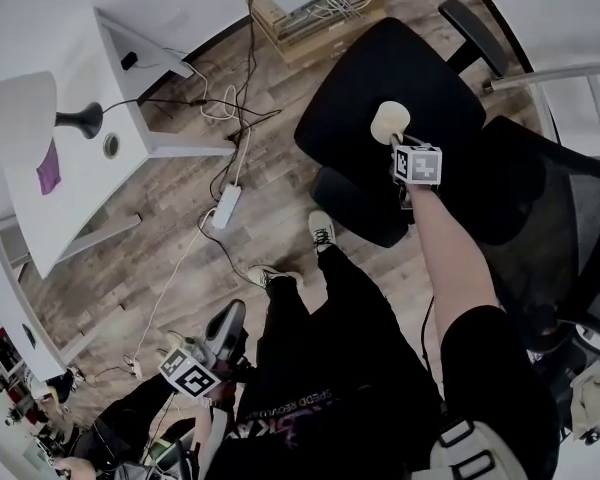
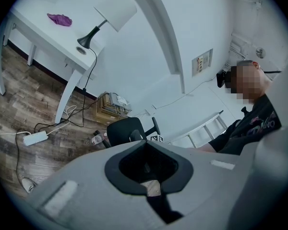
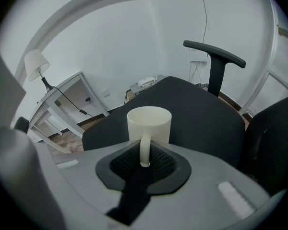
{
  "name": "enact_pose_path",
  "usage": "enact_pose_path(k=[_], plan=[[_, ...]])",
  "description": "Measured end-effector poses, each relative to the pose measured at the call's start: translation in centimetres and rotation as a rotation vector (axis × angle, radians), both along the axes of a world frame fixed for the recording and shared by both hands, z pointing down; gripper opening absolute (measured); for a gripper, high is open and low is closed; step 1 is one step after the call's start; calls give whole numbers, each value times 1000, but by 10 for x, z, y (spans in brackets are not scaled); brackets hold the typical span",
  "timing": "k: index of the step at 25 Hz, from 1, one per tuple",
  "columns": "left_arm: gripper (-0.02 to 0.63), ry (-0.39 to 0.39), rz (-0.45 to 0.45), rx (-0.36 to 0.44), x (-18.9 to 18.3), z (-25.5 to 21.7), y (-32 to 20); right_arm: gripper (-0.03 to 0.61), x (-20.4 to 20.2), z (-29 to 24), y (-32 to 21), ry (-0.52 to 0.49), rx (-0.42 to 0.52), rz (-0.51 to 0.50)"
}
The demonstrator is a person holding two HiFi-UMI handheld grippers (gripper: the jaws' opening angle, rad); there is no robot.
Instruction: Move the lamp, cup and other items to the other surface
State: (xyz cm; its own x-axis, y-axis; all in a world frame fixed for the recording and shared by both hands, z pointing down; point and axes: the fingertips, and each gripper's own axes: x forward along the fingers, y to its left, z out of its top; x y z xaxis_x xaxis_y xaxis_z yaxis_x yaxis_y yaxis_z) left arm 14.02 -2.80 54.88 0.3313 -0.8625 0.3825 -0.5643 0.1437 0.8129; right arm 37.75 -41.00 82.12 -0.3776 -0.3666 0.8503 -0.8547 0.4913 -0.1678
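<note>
Cup (image 3: 149,124), plain cream, upright (thin handle pinched in the nearly closed right tool (image 3: 144,164))

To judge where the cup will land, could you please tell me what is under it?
The black chair seat lies under the cup; whether they touch is hidden by the cup.

White table (image 1: 80,193) bears lamp (image 1: 78,120) and purple cloth (image 1: 48,166).

Lamp (image 1: 79,120) and cloth (image 1: 48,166) on table (image 1: 90,193) at left, power strip (image 1: 226,206) on floor (image 1: 170,238), cup (image 1: 389,121) over chair seat (image 1: 370,73) at right.
</note>
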Motion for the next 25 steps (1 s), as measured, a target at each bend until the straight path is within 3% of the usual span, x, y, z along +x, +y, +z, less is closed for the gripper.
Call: enact_pose_path(k=[8, 13, 18, 20, 23, 25], plan=[[-5, 4, -11, 27, 2, -4, -1, 102, 18, 21, 36, 81, -156, -181], [-5, 3, -28, 61, -4, -10, -3, 109, 28, 10, 52, 63, -190, -214], [-5, 6, -42, 133, -4, -16, -13, 99, 34, -41, 54, -31, -129, -190], [-5, -6, -51, 158, -2, -17, -17, 50, 29, -71, 49, -73, -64, -197], [-5, -17, -46, 185, 6, -23, -26, 10, 23, -140, 44, -167, 36, -171], [-5, -25, -43, 208, 5, -31, -33, -3, -8, -204, 48, -284, 93, -202]])
